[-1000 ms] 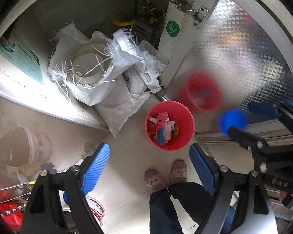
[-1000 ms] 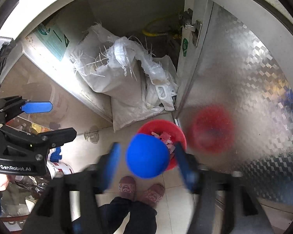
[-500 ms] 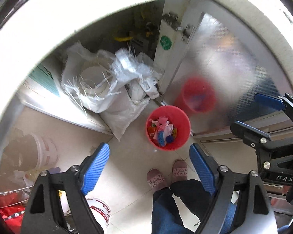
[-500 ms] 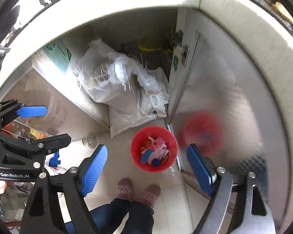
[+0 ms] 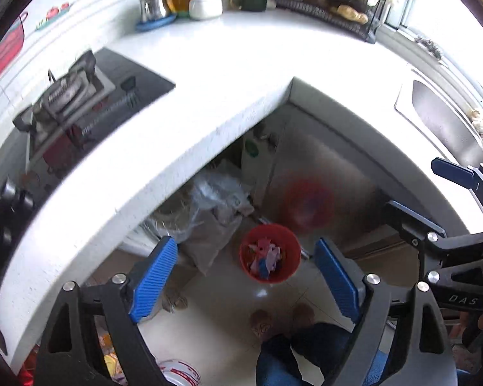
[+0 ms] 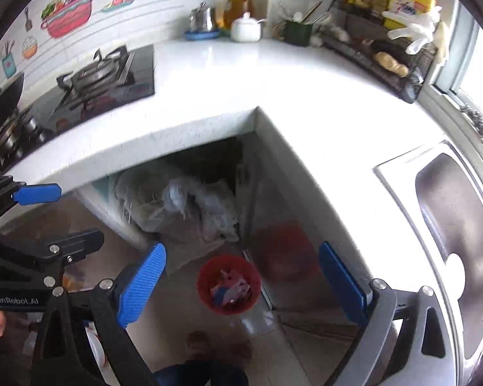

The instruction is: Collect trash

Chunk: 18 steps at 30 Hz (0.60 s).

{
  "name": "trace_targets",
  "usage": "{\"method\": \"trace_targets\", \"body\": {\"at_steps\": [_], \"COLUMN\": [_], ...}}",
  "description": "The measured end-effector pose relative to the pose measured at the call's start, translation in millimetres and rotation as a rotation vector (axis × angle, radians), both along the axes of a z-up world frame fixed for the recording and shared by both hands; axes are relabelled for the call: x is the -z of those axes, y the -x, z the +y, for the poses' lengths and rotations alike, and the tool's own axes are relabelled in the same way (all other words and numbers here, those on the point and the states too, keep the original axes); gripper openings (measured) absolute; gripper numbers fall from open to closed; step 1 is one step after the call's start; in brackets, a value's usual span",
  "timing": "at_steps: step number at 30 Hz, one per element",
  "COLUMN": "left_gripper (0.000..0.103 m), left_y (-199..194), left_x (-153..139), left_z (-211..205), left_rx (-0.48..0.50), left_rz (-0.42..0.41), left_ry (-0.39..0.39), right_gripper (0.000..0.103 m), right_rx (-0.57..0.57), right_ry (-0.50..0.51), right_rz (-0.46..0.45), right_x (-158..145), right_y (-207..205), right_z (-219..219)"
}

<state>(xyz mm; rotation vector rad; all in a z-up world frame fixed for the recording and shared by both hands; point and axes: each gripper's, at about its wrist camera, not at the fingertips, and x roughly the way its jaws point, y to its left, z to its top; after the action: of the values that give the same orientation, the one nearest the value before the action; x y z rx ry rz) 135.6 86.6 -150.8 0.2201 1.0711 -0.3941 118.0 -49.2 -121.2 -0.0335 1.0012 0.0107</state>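
Both grippers empty above the trash bucket

The red bucket [image 5: 269, 252] sits low in frame on the floor, holding pink and blue scraps. The left gripper [image 5: 246, 276] gapes wide and empty; the right gripper [image 6: 241, 284], jaws just opened further, holds nothing. The white counter [image 6: 241, 77] looks bare, so collecting seems nearly done.

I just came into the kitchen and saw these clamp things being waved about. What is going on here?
A person is collecting trash with a two-finger gripper in each hand. Both the left gripper and the right gripper are open and hold nothing; the right one's jaws have just been opening. Below them, on the tiled floor by the person's slippers, stands a round red plastic bin with pink and blue scraps inside. The white L-shaped countertop looks free of loose trash.
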Motion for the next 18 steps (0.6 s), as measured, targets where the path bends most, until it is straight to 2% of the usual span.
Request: {"method": "trace_targets", "body": {"at_steps": [5, 8, 9, 10, 18], "left_gripper": [0.088, 0.097, 0.102, 0.103, 0.103], "left_y": [3.5, 8.4, 10.9, 14.4, 55.3], "left_x": [-38.9, -59.9, -67.3, -74.0, -120.1], "left_z": [-6.5, -10.9, -13.8, -16.2, -33.9], "left_rx": [0.019, 0.022, 0.03, 0.029, 0.047], "left_rz": [-0.071, -0.114, -0.158, -0.175, -0.287], "left_ry": [0.02, 0.033, 0.038, 0.041, 0.071], "right_gripper": [0.097, 0.098, 0.099, 0.099, 0.099], "right_rx": [0.041, 0.06, 0.068, 0.074, 0.1], "right_ry": [0.023, 0.054, 0.066, 0.073, 0.085], "right_rz": [-0.061, -0.106, -0.12, -0.128, -0.197], "right_x": [-34.0, -52.9, -59.0, -64.6, -103.9], "right_y": [4.8, 11.3, 14.5, 17.5, 48.2], "right_z": [-8.7, -14.3, -16.5, -18.9, -39.3]}}
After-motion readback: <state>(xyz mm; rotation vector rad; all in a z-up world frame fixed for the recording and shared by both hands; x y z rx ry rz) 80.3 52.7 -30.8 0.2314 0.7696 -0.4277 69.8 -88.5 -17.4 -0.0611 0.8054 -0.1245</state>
